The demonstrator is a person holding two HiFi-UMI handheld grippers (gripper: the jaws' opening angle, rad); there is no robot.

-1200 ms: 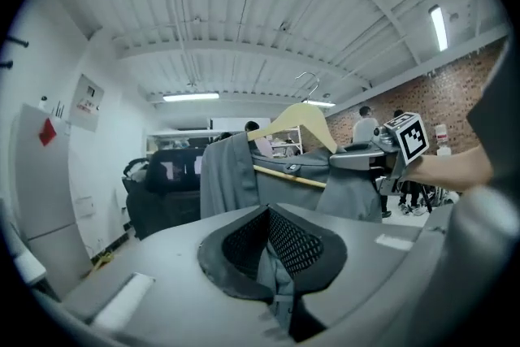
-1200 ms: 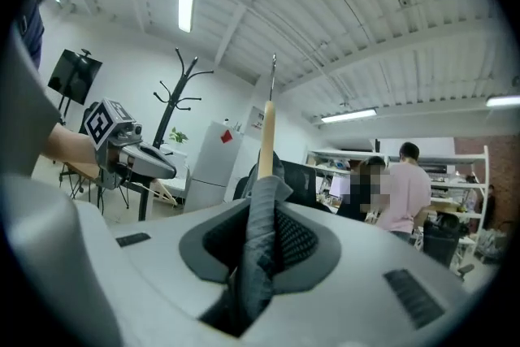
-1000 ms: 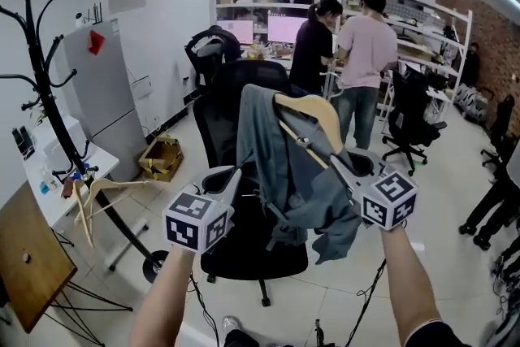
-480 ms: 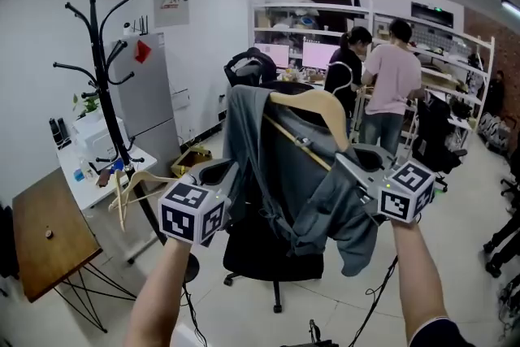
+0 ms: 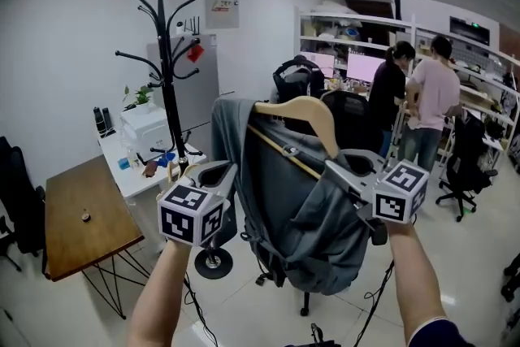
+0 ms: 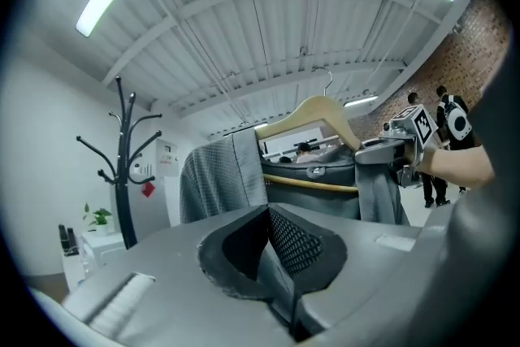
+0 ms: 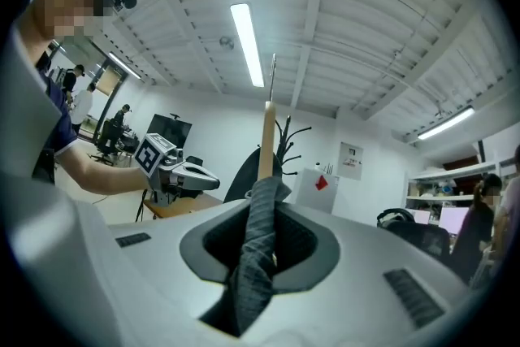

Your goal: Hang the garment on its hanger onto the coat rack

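Observation:
A grey garment (image 5: pixel 302 217) hangs on a wooden hanger (image 5: pixel 305 110), held up in the air between both grippers. My left gripper (image 5: pixel 226 173) is shut on the garment's left edge, and grey mesh fabric (image 6: pixel 215 179) runs down into its jaws. My right gripper (image 5: pixel 337 169) is shut on the cloth-covered right end of the hanger (image 7: pixel 266 134); fabric (image 7: pixel 258 215) fills its jaws. The hanger's metal hook (image 6: pixel 327 81) points up. The black coat rack (image 5: pixel 166 69) stands to the left behind the garment, apart from it. The coat rack (image 6: pixel 123 144) also shows in the left gripper view.
A brown wooden table (image 5: pixel 81 215) stands at the lower left, and a white desk (image 5: pixel 142 171) with small items is at the rack's foot. A black office chair (image 5: pixel 345 114) is behind the garment. Two people (image 5: pixel 422 101) stand at shelves at the back right.
Both grippers have carried the garment leftward and a little up. The coat rack now sits nearer the garment and closer to the picture's middle. The grips are unchanged.

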